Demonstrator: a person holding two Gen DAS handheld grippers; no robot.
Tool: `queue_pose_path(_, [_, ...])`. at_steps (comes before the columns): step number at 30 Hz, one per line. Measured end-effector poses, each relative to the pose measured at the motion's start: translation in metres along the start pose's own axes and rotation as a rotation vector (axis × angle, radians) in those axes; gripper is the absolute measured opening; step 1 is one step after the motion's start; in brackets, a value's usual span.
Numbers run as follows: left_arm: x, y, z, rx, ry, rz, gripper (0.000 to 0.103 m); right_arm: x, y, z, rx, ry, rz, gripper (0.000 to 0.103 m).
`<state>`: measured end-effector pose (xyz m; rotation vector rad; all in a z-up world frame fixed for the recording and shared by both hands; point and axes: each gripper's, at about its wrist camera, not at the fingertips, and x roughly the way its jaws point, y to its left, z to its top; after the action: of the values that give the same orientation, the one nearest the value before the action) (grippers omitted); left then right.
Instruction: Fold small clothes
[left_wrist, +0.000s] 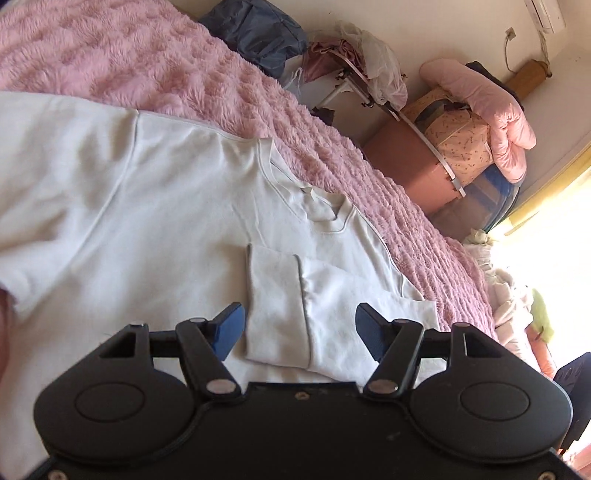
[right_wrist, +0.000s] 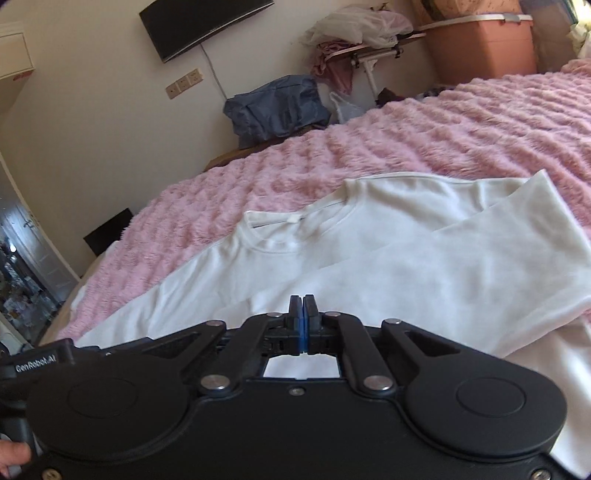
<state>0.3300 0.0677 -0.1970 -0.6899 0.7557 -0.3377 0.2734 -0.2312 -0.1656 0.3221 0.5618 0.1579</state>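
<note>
A white T-shirt (left_wrist: 147, 206) lies spread on a pink fluffy blanket (left_wrist: 155, 62), collar toward the bed's far side. One sleeve (left_wrist: 291, 306) is folded in over the body. My left gripper (left_wrist: 297, 319) hovers over that folded sleeve, its blue pads wide apart and not pressing the cloth. In the right wrist view the same T-shirt (right_wrist: 369, 266) shows its collar (right_wrist: 291, 229) and one side folded across the body. My right gripper (right_wrist: 303, 306) is low over the shirt's front, pads together, with no cloth visibly between them.
Beyond the bed stand a pink storage bin (left_wrist: 406, 166), a patterned box (left_wrist: 458, 140) with a pink padded jacket (left_wrist: 495, 110), a folding rack with clothes (right_wrist: 362, 33) and a blue-grey bag (right_wrist: 277, 107). A wall television (right_wrist: 199, 22) hangs above. A hand (right_wrist: 13, 454) holds the right gripper's handle.
</note>
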Motion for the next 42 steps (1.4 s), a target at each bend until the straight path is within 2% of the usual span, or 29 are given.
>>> queue_pose_path(7, [0.035, 0.001, -0.002, -0.011, 0.036, 0.005, 0.062, -0.024, -0.078, 0.011, 0.033, -0.019, -0.165, 0.004])
queue_pose_path(9, [0.040, 0.002, -0.004, -0.012, 0.042, -0.003, 0.041, -0.028, -0.091, 0.010, 0.041, -0.019, -0.188, 0.004])
queue_pose_path(10, [0.044, 0.003, -0.004, -0.017, 0.057, 0.003, 0.007, -0.029, -0.096, 0.009, 0.045, -0.017, -0.197, 0.004])
queue_pose_path(11, [0.046, 0.002, -0.003, -0.022, 0.068, 0.021, 0.000, -0.030, -0.102, 0.008, 0.052, -0.014, -0.205, 0.004])
queue_pose_path(13, [0.040, 0.004, -0.003, -0.020, 0.038, 0.066, 0.003, -0.030, -0.109, 0.005, 0.059, -0.007, -0.213, 0.004])
queue_pose_path(15, [0.029, 0.004, -0.002, -0.010, -0.007, 0.084, 0.021, -0.031, -0.114, 0.003, 0.071, -0.009, -0.213, 0.004])
queue_pose_path(16, [0.026, 0.005, 0.000, -0.009, -0.021, 0.101, 0.041, -0.031, -0.116, 0.002, 0.075, -0.010, -0.212, 0.004])
queue_pose_path(17, [0.025, 0.005, 0.001, -0.007, -0.028, 0.117, 0.044, -0.031, -0.117, 0.002, 0.078, -0.010, -0.213, 0.004])
queue_pose_path(19, [0.027, 0.009, 0.006, -0.003, -0.032, 0.149, 0.044, -0.029, -0.118, 0.001, 0.083, -0.006, -0.211, 0.004])
queue_pose_path(24, [0.042, 0.019, 0.012, -0.059, 0.005, 0.113, 0.044, -0.025, -0.115, -0.003, 0.094, -0.002, -0.197, 0.004])
queue_pose_path(27, [0.053, 0.018, 0.013, -0.060, 0.026, 0.065, 0.039, -0.023, -0.113, -0.003, 0.097, 0.005, -0.192, 0.004])
queue_pose_path(28, [0.054, 0.016, 0.013, -0.052, 0.020, 0.061, 0.028, -0.023, -0.113, -0.003, 0.095, 0.006, -0.192, 0.004])
queue_pose_path(29, [0.056, 0.014, 0.014, -0.042, 0.025, 0.051, 0.004, -0.022, -0.113, -0.003, 0.093, 0.006, -0.193, 0.004])
queue_pose_path(30, [0.058, 0.012, 0.014, -0.044, 0.031, 0.040, 0.000, -0.022, -0.112, -0.002, 0.090, 0.005, -0.195, 0.004])
queue_pose_path(34, [0.056, 0.008, 0.017, -0.038, 0.007, 0.030, 0.000, -0.021, -0.114, 0.000, 0.087, 0.004, -0.208, 0.004])
queue_pose_path(39, [0.026, -0.004, 0.037, 0.024, -0.083, -0.017, 0.000, -0.021, -0.115, 0.007, 0.095, -0.006, -0.232, 0.004])
queue_pose_path(42, [0.010, -0.005, 0.049, 0.057, -0.116, -0.008, 0.000, -0.023, -0.114, 0.012, 0.098, -0.022, -0.233, 0.005])
